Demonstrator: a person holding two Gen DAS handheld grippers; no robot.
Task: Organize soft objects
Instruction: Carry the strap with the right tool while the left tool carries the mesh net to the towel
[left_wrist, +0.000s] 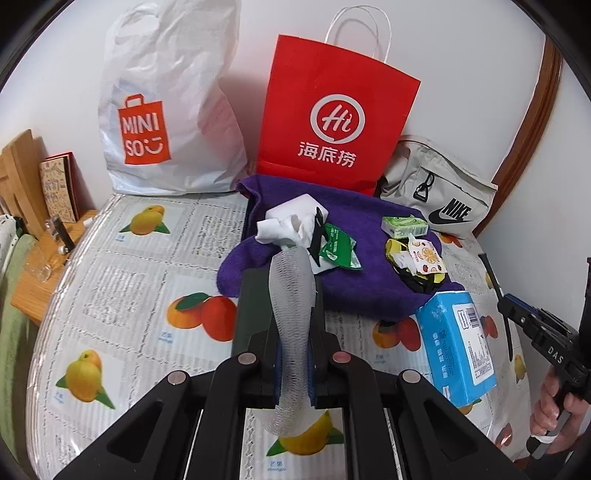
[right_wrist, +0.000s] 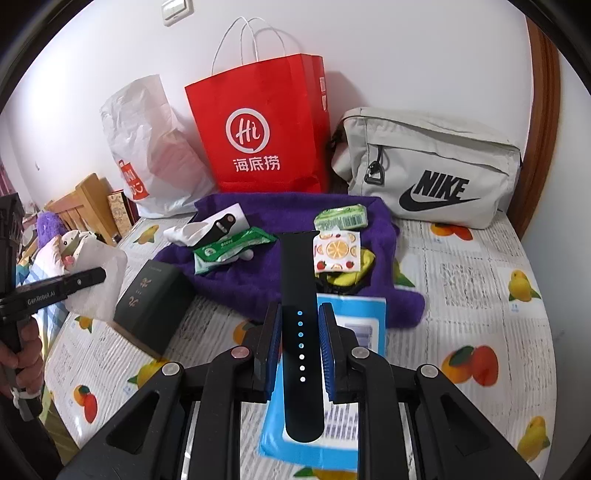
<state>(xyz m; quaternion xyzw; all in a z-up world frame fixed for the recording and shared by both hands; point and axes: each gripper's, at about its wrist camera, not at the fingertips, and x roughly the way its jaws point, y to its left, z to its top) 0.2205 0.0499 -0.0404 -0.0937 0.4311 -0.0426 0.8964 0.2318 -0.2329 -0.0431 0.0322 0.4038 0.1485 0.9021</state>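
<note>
The left hand-held gripper (left_wrist: 282, 295) is closed on a strip of white foam netting (left_wrist: 291, 325), which runs between its fingers above the fruit-print bench (left_wrist: 122, 295). The right hand-held gripper (right_wrist: 298, 325) is nearly closed, clamping a black watch strap (right_wrist: 301, 332) over a blue tissue pack (right_wrist: 364, 325). Beyond both lies a purple towel (right_wrist: 258, 284) carrying a green wipes packet (right_wrist: 232, 247), with a red paper bag (right_wrist: 258, 129) behind it against the wall.
</note>
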